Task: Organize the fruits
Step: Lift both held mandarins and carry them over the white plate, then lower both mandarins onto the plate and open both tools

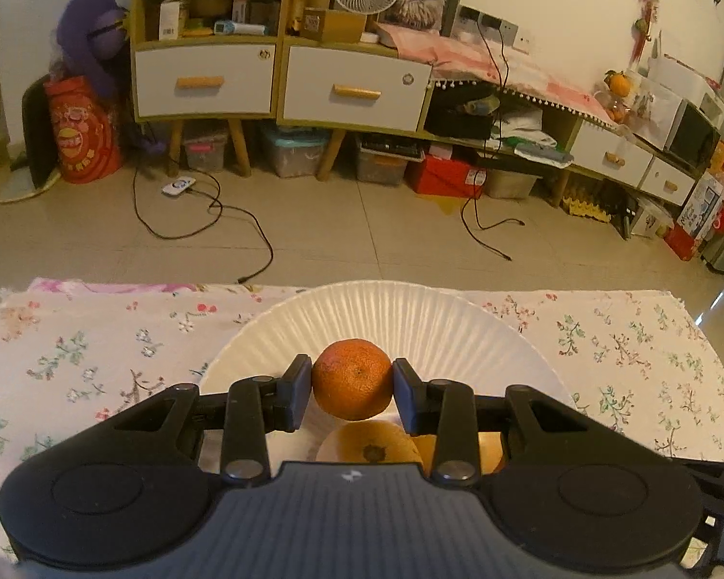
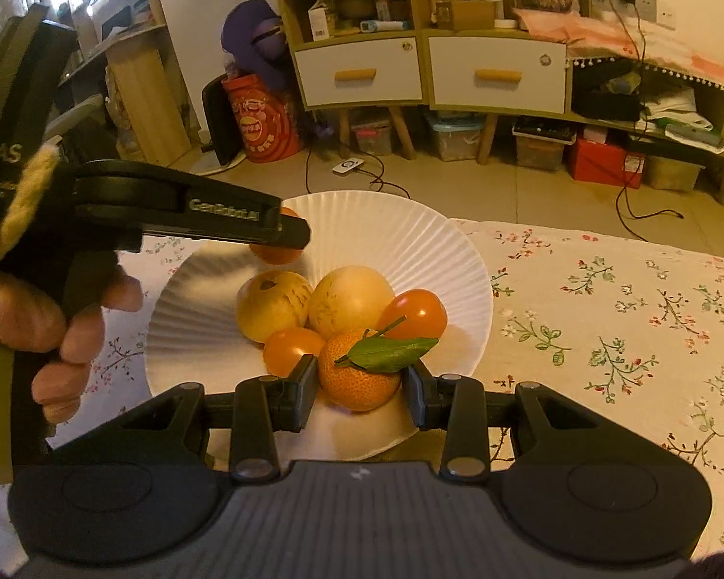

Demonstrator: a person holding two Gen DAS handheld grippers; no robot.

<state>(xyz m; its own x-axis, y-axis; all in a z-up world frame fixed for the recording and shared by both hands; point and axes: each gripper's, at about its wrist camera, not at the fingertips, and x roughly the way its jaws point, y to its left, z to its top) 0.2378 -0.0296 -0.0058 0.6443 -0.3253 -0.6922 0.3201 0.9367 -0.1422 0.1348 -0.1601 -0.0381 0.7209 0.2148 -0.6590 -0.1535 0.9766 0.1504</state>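
Note:
A white fluted paper plate point(image 2: 439, 246) lies on the flowered tablecloth and holds two pale yellow round fruits point(image 2: 350, 301), two orange tomatoes point(image 2: 417, 313) and tangerines. My left gripper point(image 1: 352, 388) is shut on a plain tangerine point(image 1: 352, 379) and holds it above the plate point(image 1: 362, 309); from the right wrist view it point(image 2: 289, 234) comes in from the left over the plate's far side. My right gripper point(image 2: 359, 386) is shut on a tangerine with a green leaf point(image 2: 357, 381) at the plate's near edge.
The flowered tablecloth point(image 2: 627, 328) covers the table to the right of the plate. Beyond the table's far edge are the tiled floor with cables point(image 1: 207, 212) and shelves with drawers point(image 1: 285, 77).

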